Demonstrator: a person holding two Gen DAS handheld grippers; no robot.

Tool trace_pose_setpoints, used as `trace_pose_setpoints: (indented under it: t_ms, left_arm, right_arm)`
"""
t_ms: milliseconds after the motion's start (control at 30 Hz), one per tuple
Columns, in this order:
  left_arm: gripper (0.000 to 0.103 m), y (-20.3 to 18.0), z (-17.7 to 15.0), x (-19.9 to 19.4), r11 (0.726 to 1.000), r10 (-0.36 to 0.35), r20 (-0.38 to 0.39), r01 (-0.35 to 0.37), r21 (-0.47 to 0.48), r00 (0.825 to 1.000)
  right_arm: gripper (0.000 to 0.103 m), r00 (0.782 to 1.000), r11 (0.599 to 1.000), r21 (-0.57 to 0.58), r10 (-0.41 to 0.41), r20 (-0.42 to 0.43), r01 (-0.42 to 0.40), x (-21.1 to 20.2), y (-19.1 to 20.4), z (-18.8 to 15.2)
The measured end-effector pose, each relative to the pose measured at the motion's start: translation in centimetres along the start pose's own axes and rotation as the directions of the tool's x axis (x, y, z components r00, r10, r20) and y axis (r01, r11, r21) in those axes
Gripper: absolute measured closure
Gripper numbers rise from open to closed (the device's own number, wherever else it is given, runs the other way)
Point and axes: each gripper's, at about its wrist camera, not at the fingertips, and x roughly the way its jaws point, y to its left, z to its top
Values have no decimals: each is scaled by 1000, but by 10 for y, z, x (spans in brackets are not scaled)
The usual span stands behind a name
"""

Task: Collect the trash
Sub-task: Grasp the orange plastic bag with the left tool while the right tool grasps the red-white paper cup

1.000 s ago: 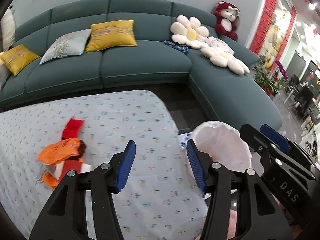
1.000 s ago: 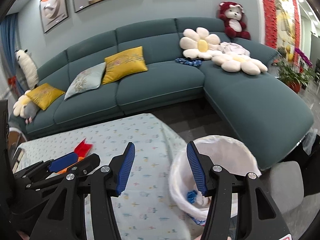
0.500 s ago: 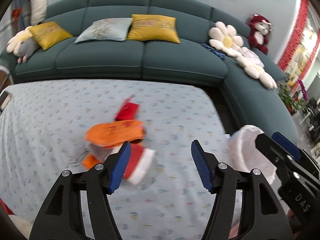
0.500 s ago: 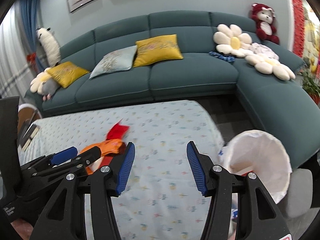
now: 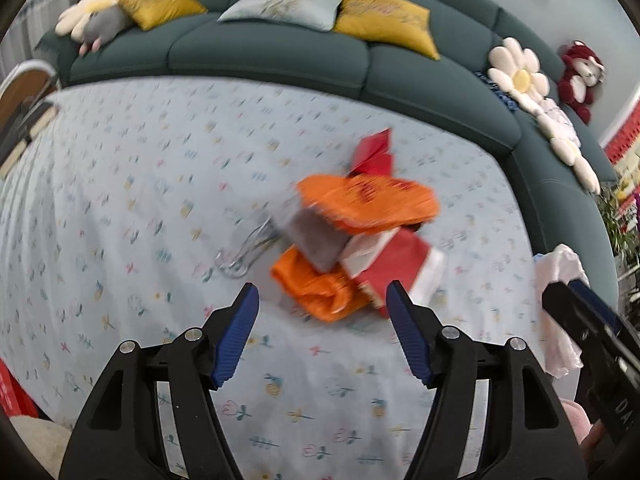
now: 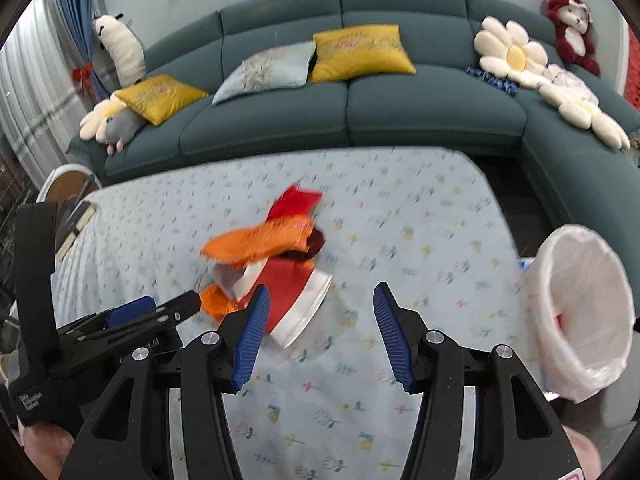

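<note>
Where left sees little: bin (image 6: 584,316) mouth, rt view.

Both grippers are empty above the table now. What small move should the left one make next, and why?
Probably lower the left gripper onto the trash pile. Its fingers have just been opening, hold nothing, and the orange wrapper lies just ahead of them on the tablecloth.

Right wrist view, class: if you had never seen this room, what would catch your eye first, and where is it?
The heap of orange and red wrappers stands out first, piled mid-table on the pale flowered tablecloth. Next comes the white-lined bin at the table's right edge, then the teal sofa behind, with yellow cushions and a daisy pillow. In the foreground, the right gripper hangs with jaws apart, holding nothing.
</note>
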Motion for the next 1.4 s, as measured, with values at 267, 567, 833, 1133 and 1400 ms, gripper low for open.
trace_pose_setpoints:
  t_ms: [267,567,833,1133,1400]
  left_arm:
    - [40,29,0,35,994,-47,-68,40,-100,997]
    - [41,40,6,71,974,-131,-102,109,-196,986]
    - [68,29,4,80,975,-174,-99,157,-158,980]
    - [97,21,0,75,976,-191,-85,180,-123,978]
    - [98,1,-5,53,985,-167,-50,164,-60,985]
  right_arm:
    - [50,995,999,28,33,-95,-30,46,6,-17]
    - [51,980,988,118,120,-157,-102,87,-3,-22]
    - [50,965,972,172,193,-176,-162,116,-6,-21]
    - [91,947,959,169,258,-190,-228,121,0,-25]
    - [99,963,967,129,236,-127,-220,87,-5,-23]
